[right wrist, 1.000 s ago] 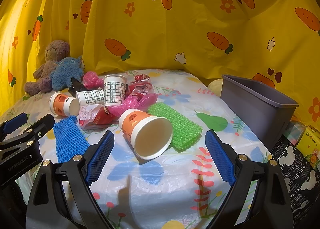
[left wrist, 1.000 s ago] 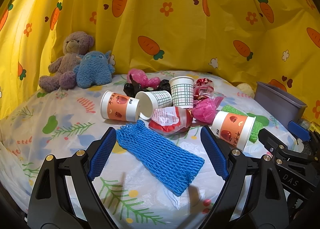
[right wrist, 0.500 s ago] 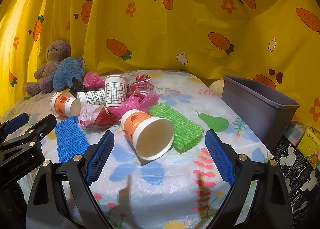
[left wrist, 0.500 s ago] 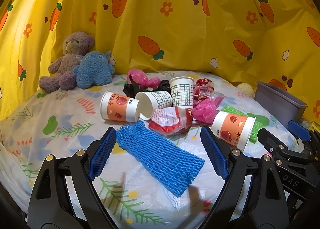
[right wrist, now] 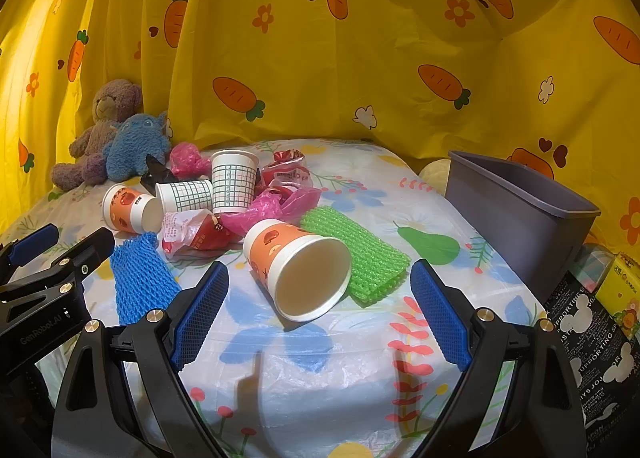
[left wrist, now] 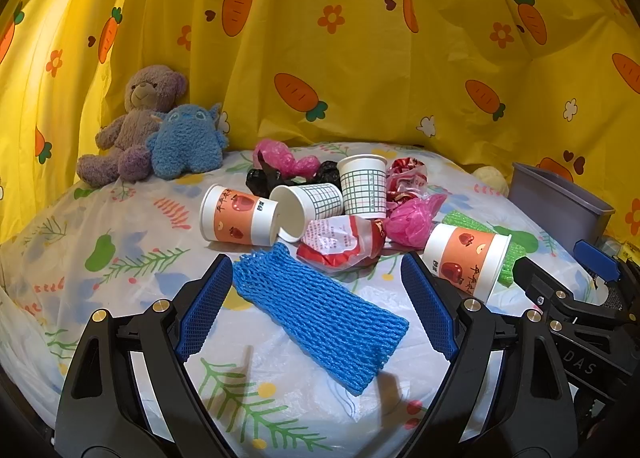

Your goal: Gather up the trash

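Trash pile [right wrist: 224, 198] is crowding worktop [right wrist: 320, 358] center; bare strip w/ room is lying btwn green net [right wrist: 360, 258] & gray bin [right wrist: 516, 206].

- "DAS" stands in pale letters on the black body of the right gripper [left wrist: 578, 362].
- "GenRobot.AI" stands on the black body of the left gripper [right wrist: 42, 328].
- "SUPPORTING" is printed in white, among mouse-head shapes, on the black bag [right wrist: 592, 332].
- Chinese characters on the orange cups [left wrist: 466, 254] and small print on the red-white wrapper [left wrist: 336, 240] are too small to read.
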{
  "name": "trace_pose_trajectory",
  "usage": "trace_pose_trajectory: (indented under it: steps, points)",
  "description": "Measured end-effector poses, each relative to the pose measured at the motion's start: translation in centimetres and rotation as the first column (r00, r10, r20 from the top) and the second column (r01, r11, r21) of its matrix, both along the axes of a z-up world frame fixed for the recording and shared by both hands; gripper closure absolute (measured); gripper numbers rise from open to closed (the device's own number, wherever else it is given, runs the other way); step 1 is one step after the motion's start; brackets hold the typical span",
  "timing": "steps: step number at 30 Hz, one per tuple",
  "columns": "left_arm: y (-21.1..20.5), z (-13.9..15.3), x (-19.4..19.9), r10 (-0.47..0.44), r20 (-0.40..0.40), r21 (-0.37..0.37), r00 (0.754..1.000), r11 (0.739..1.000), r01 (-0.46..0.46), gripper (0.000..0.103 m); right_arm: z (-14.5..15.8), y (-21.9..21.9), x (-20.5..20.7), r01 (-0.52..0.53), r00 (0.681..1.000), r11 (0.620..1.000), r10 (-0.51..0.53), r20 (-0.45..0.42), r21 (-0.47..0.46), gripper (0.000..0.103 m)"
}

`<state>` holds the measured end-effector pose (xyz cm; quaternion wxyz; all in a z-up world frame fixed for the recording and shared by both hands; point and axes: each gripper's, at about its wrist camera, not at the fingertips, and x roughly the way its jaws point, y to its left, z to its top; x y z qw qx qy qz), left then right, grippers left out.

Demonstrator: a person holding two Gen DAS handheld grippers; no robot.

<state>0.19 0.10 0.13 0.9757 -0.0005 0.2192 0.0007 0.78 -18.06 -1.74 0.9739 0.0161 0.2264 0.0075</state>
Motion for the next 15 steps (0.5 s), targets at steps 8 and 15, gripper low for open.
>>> trace_pose_trajectory:
  steps: [8,15]
  points:
    - [-0.11,0.13,0.09,-0.001,0.002,0.001,1.0,1.0,0.001,0.018,0.06,0.02,-0.02,-0.001,1.0,1.0,0.001,0.0,0.001,0.014]
    - [-0.17,0.25,0.03,-0.003,0.006,0.002,1.0,1.0,0.003,0.018,0.08,-0.01,-0.03,0.0,1.0,1.0,0.0,0.001,0.003,0.014]
